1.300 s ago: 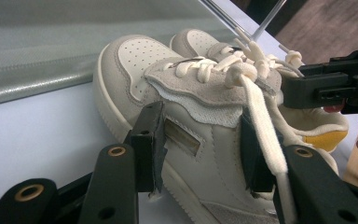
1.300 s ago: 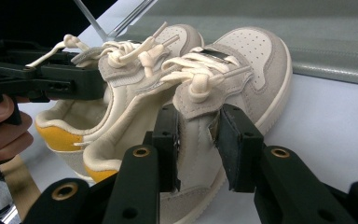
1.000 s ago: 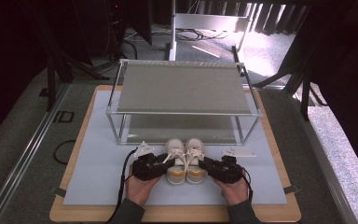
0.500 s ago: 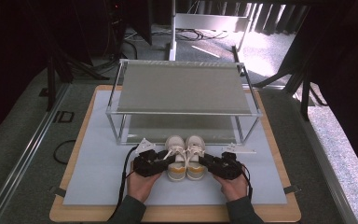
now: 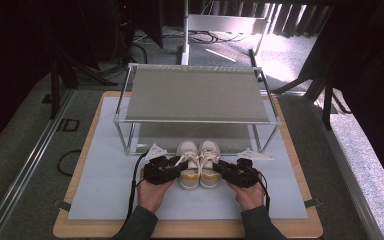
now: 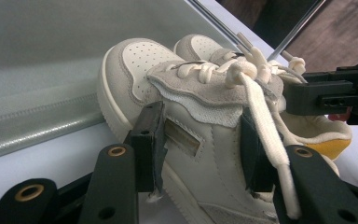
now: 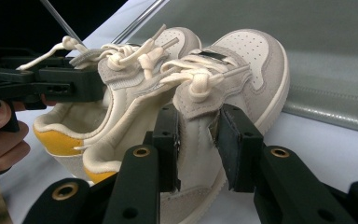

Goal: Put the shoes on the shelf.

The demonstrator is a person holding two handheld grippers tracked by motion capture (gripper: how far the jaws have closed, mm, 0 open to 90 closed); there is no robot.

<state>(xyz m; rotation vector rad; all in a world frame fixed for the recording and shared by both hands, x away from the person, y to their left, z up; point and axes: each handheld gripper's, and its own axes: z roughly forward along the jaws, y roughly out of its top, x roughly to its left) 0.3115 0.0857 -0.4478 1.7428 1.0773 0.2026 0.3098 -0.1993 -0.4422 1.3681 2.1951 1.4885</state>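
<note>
Both shoes moved toward the rack, each tool gripping one.

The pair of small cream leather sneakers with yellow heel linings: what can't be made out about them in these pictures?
- Left sneaker: the sole, cut off by the bottom edge of the left gripper view; the left claw covers part of its side.
- Right sneaker: its outer side wall in the right gripper view, behind the right claw.
- High view: both sneakers' flanks, covered by the claws; the perforations are too small.
</note>
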